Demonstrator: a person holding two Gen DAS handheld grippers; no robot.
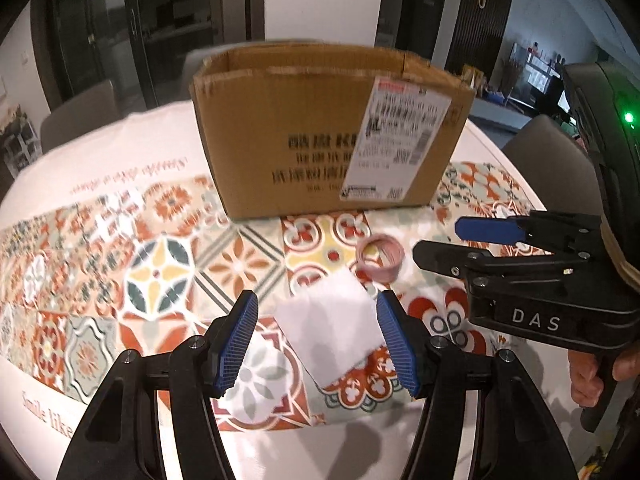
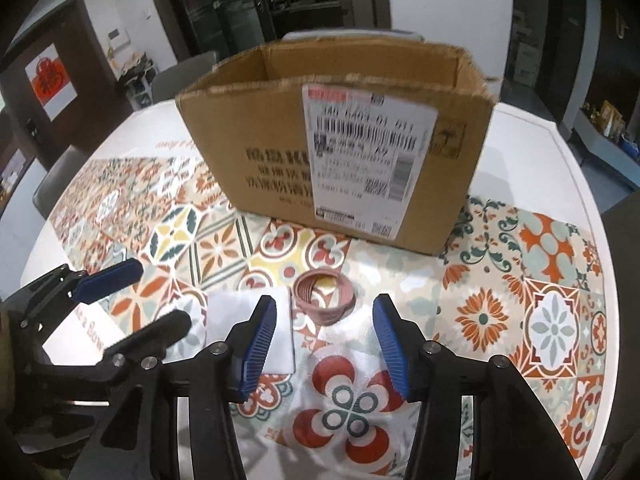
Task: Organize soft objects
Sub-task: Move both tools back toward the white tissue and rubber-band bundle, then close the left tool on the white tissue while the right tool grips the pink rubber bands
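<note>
Your table (image 2: 532, 152) wears a tile-patterned cloth (image 2: 552, 320), with grey chairs (image 1: 80, 116) at the upper left of the left view. Nothing lies between your tongs and the soft things. The box (image 2: 260, 148) stands open at upper centre, a label (image 2: 360, 152) on its front; its inside looks bare, though the floor is hidden. A white pad (image 1: 332, 328) lies flat at lower centre of the left view, pink bands (image 2: 324, 294) just beside it. Your left gripper (image 1: 318, 338) is spread around the pad, pads off it. Your right gripper (image 2: 324, 344) is spread too, holding nothing, bands just beyond its tips.
</note>
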